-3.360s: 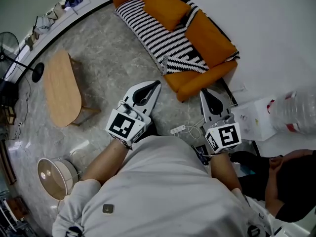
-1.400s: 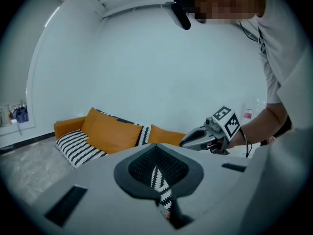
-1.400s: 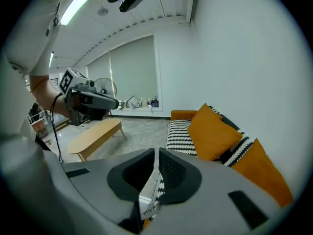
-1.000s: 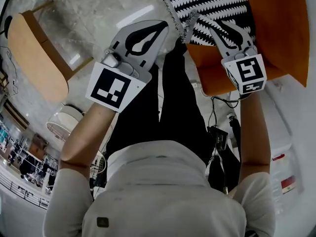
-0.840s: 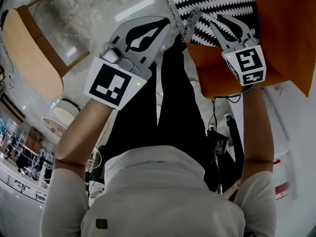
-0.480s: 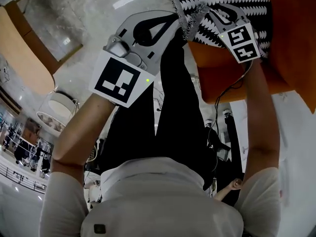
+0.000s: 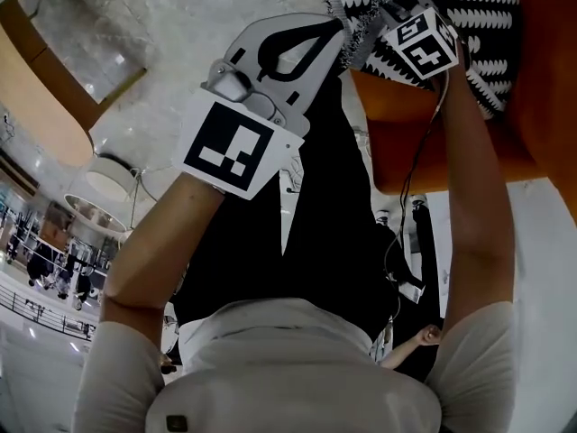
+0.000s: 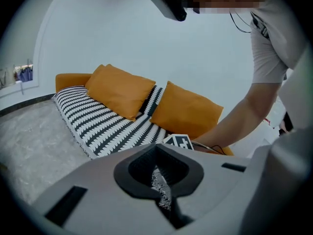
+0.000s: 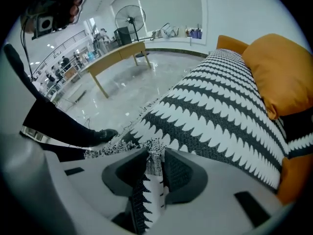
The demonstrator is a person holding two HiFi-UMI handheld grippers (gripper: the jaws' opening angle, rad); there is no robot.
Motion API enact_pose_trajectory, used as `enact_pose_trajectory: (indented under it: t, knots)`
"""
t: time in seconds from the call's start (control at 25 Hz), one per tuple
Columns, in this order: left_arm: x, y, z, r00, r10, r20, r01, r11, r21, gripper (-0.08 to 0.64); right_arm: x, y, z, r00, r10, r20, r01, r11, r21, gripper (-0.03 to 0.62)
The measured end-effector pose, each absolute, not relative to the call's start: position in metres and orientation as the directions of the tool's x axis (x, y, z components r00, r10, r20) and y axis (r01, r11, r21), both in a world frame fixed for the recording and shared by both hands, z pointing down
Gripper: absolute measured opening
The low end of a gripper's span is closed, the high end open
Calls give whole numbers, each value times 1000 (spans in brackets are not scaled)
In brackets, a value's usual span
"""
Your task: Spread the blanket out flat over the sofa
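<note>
Sofa [image 7: 433, 152]: orange and set against a white wall. It is the thing to be covered, which is likely why the person bends low over its near end.

Blanket [image 9: 220, 111]: black with white zigzag stripes. It lies along the seat from the far arm towards the near end, but its near edge is lifted clear in the two claws. The orange near end shows bare in the head view. The edge is probably held up so the cloth can be drawn taut and laid over that bare part.

Cushions [image 8: 120, 89] [image 8: 186, 109]: two orange ones lean on the backrest, on top of the blanket. They probably anchor the far part against the pull.

Right claw [image 9: 155, 168]: aimed steeply down over the seat. Its jaws have just been opening, yet a fold of blanket stands between the pads and looks pinched on both sides.

Left claw [image 8: 159, 180]: near the sofa's front edge, apart from the right one, so the edge is stretched between them. Its jaws are pressed nearly together on a thin strip of fringe.

Fringe [image 7: 353, 39]: the speckled border at the blanket's corner. It gives a thin, easy place to pinch.
</note>
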State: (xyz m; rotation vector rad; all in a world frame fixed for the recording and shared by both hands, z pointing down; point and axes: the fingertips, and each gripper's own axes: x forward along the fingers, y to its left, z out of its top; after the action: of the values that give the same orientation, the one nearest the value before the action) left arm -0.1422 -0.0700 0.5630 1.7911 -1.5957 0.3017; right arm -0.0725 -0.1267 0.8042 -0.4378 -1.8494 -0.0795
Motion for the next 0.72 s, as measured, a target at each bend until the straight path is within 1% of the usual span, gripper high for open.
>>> enact_pose_trajectory:
  t: [0.16,0.2,0.24,0.28,0.32,0.48,0.72]
  knots:
    - [-146,-65,571,202,-762,615,-934,38,354,6,-72,-125,816,-230,232,945,339,930,-146,117]
    - [-147,-64,573,202,-760,618,-934,41,355,6,-73,-125,816,-232,226,946,337,931,-140,101]
    - [-147,-63,573,202,-758,620,-934,41,354,6,-73,-125,816,-234,222,946,336,932,-136,68]
    - [-148,-62,573,202,-757,621,-935,41,354,6,-73,-123,815,-236,219,947,336,933,-132,48]
    - [-149,-61,572,202,-756,622,-935,39,352,6,-73,-121,813,-236,215,948,337,933,-128,41]
    - [-149,-58,565,212,-755,621,-937,23,348,6,-70,-111,798,-250,203,947,319,940,-117,37]
    - [-138,-55,534,267,-757,597,-933,-49,355,6,-52,-81,745,-295,160,942,244,966,-88,35]
